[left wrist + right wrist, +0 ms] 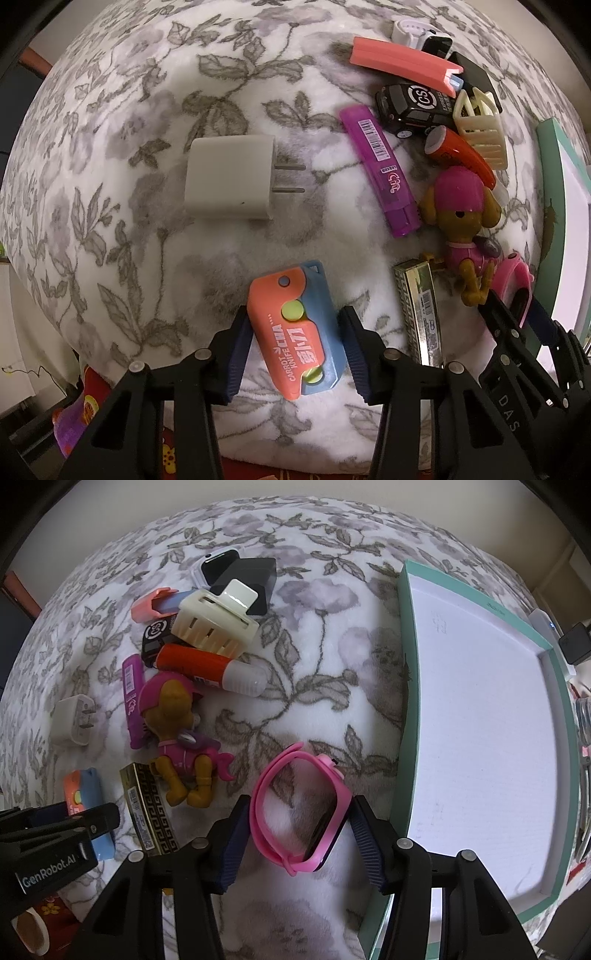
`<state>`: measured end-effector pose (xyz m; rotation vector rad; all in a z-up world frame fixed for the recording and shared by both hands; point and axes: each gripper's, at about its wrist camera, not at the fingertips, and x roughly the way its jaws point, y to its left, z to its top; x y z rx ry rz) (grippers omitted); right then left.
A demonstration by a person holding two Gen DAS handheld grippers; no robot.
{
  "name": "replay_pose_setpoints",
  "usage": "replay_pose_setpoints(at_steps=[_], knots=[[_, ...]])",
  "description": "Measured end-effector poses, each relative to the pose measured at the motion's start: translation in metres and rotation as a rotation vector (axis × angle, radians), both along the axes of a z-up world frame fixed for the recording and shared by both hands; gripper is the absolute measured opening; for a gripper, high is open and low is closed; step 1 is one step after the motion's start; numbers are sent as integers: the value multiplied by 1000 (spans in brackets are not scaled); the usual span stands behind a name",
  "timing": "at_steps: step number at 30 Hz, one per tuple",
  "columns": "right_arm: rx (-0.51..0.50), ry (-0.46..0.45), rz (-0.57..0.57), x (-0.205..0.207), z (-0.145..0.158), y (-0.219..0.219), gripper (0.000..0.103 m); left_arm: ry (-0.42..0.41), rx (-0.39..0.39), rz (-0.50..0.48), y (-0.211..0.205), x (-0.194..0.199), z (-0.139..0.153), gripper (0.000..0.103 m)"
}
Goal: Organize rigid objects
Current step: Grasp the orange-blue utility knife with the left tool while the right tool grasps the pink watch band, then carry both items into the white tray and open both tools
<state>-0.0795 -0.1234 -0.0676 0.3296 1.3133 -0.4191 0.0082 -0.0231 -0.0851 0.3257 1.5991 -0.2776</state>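
Observation:
An orange and blue carrot knife toy [295, 332] lies on the flowered blanket [147, 110]. My left gripper [295, 343] points down over it, with its pads pressed on the toy's two long sides. Further right a pink watch [338, 775] stands on its edge, its strap forming a loop. My right gripper [299, 827] is shut across that loop, one pad on the strap and one on the watch body. The left gripper [74, 823] also shows at the lower left of the right wrist view, over the knife toy [85, 797].
A teal box [406, 701] with a white floor lies to the right of the watch. A white charger [229, 177], purple highlighter [384, 173], dog figure [461, 221], black toy car [410, 107], red glue stick [199, 664], cream hair clip [214, 624] and gold pack [417, 306] lie around.

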Motion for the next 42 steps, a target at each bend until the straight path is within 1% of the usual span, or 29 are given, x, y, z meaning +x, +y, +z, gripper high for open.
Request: replay_pose_setpoints(at_steps=[6, 11, 16, 20, 23, 25, 27, 30, 33, 34, 39, 42], knots=[[25, -19, -18, -2, 7, -8, 55, -33, -17, 17, 10, 7, 10, 47], [35, -62, -35, -4, 22, -15, 55, -69, -48, 25, 15, 13, 24, 47], [5, -109, -66, -4, 41, -28, 55, -118, -77, 29, 14, 24, 46, 47], [-18, -143, -135, -6, 52, -52, 55, -147, -90, 11, 0, 34, 65, 47], [-1, -182, -186, -12, 65, -78, 55, -186, -113, -35, -24, 40, 86, 47], [-36, -192, -224, -17, 74, -96, 55, -205, -135, -62, -41, 40, 96, 47], [-86, -191, -255, -20, 82, -114, 55, -207, -162, -103, -67, 32, 103, 47], [-123, -188, -326, -31, 89, -143, 56, -200, -198, -180, -106, 16, 105, 47], [-182, -167, -382, -45, 92, -165, 56, -201, -215, -246, -142, -5, 102, 47], [-187, -163, -393, -49, 92, -170, 56, -198, -219, -262, -151, -10, 101, 47], [-140, -154, -504, -78, 82, -204, 56, -176, -230, -351, -197, -39, 94, 47], [-114, -139, -557, -92, 74, -219, 56, -167, -235, -387, -221, -53, 89, 47]])
